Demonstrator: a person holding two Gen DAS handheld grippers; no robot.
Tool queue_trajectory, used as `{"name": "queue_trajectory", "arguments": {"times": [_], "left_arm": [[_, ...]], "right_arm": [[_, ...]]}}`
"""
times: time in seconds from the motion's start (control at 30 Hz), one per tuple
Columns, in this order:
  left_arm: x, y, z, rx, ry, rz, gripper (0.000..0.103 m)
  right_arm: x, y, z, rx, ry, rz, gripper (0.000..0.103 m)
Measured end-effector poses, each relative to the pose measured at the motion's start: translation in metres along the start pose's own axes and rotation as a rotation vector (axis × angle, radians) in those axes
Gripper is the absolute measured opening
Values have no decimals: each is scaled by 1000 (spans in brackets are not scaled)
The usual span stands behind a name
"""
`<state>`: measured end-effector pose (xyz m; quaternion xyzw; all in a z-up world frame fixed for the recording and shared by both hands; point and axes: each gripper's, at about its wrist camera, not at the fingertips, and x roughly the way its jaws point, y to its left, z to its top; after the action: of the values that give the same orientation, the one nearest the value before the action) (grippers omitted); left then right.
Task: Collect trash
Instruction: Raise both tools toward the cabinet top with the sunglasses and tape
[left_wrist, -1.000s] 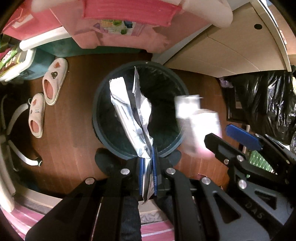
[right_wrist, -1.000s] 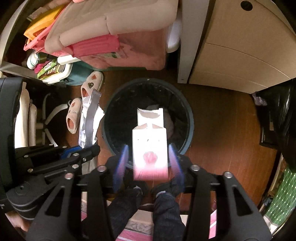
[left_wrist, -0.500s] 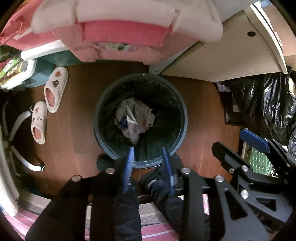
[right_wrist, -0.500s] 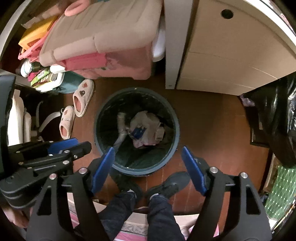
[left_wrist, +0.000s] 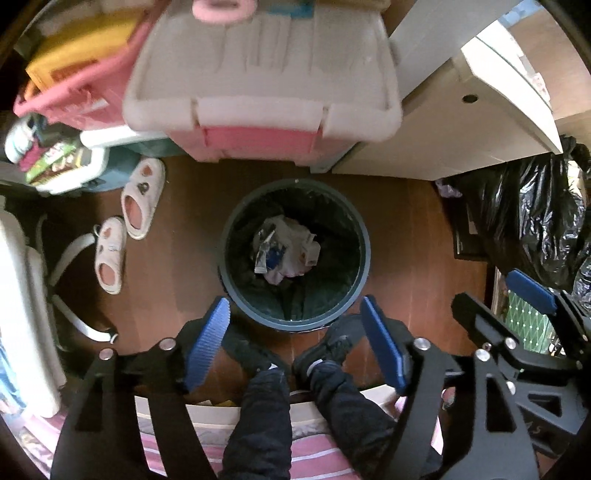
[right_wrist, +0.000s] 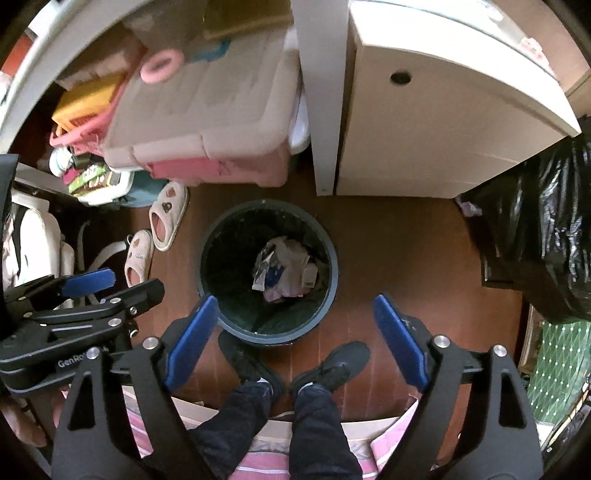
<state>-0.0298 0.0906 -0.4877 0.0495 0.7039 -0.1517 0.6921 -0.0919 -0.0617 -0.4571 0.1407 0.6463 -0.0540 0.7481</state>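
Fingers (left_wrist: 207, 345) of the left gripper (left_wrist: 295, 339) and right gripper (right_wrist: 295, 338), jaws just opened wide and empty, hang above the bin (left_wrist: 364, 266) where light, crumpled, crinkly wrappers (left_wrist: 284, 253) lie, best pinched by a raised fold.

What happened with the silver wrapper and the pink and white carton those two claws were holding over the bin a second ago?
Both were let go: they now lie in the trash inside the bin. The left gripper and right gripper have just been opening, nothing between their jaws, and have risen. Bin, slippers and storage box stayed put.
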Motion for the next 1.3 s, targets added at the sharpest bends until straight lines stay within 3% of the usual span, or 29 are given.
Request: {"name": "queue_trajectory", "arguments": {"times": [0.3, 0.97, 1.3], "left_arm": [[-83, -23, 11, 28, -77, 18, 88], [-255, -131, 46, 235, -240, -108, 90], [-299, -163, 51, 354, -293, -137, 90]], "right_arm": [[-90, -10, 10, 55, -92, -7, 94], [-274, -76, 11, 227, -309, -67, 97], [-318, -86, 10, 270, -402, -110, 97]]}}
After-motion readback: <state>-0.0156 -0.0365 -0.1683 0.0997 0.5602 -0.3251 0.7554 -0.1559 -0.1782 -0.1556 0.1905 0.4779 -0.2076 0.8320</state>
